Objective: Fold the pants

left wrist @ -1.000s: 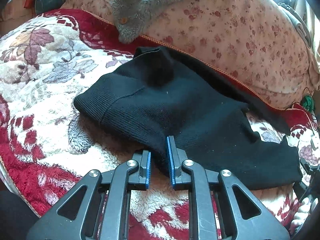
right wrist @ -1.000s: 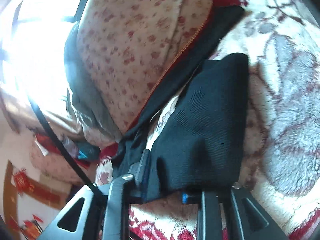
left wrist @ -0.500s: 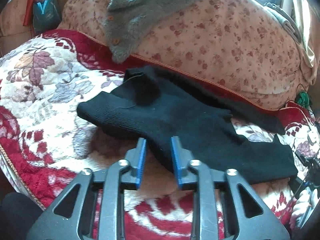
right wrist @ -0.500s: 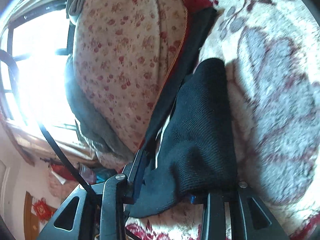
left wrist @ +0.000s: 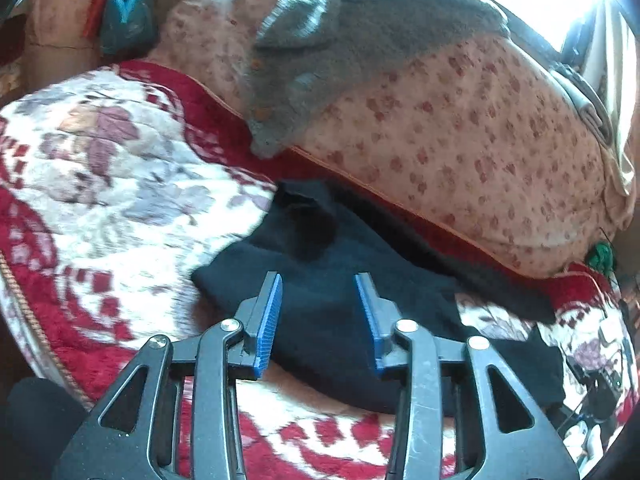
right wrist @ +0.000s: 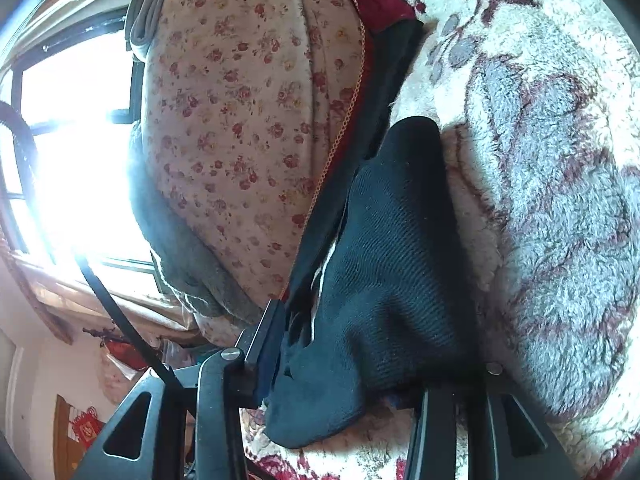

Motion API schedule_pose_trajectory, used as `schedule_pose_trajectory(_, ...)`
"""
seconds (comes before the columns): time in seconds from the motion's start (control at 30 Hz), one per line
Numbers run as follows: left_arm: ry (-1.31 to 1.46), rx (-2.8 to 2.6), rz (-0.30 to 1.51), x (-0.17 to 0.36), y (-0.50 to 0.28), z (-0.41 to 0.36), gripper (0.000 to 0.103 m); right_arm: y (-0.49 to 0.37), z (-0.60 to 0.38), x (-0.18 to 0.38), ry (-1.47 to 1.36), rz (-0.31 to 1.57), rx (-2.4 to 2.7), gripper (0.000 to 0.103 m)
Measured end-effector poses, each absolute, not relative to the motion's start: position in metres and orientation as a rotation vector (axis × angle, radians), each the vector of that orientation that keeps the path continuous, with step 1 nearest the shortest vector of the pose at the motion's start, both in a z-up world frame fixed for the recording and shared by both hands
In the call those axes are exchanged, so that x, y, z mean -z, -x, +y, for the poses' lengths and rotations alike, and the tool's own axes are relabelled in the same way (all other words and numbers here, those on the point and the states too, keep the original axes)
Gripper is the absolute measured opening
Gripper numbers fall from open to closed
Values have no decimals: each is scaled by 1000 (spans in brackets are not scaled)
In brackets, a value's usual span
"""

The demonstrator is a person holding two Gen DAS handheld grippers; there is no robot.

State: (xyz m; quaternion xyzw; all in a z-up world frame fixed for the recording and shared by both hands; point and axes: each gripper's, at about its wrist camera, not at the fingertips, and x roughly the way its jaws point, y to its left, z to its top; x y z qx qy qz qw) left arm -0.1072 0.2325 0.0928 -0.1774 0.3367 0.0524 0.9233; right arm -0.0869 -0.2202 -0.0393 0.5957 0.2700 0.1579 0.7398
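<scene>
The black knit pants (left wrist: 344, 280) lie folded on a red and white floral blanket (left wrist: 120, 184), against a floral pillow. My left gripper (left wrist: 319, 292) is open and holds nothing. It hovers over the near edge of the pants. In the right wrist view the pants (right wrist: 396, 260) drape between my right gripper's jaws (right wrist: 360, 360). The jaws stand wide apart. The right finger is hidden under the cloth, and whether it grips is unclear.
A large floral pillow (left wrist: 460, 136) lies behind the pants with a grey fuzzy garment (left wrist: 352, 40) on top. A bright window (right wrist: 80, 152) is beyond the pillow. The blanket's edge (left wrist: 36, 320) drops off at the left.
My left gripper has let go of the pants, opened wide and pulled back and up. The right view has shifted slightly, with the pants still draped across its jaws.
</scene>
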Motion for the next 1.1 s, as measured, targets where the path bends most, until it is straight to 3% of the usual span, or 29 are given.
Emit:
schedule_pose_trajectory(0.27, 198, -115, 947, -24, 60, 185, 46, 92, -228, 46, -1386, 555, -343, 42)
schedule_pose_trajectory(0.47, 163, -94, 910, -19, 65, 182, 46, 96, -242, 46, -1444, 464, -287, 42)
schedule_pose_trajectory(0.67, 164, -89, 898, -18, 66, 183, 46, 115, -272, 16, -1317, 332, -105, 42)
schedule_pose_trajectory(1.1, 160, -91, 897, -18, 67, 184, 46, 121, -294, -28, -1092, 309, -36, 42)
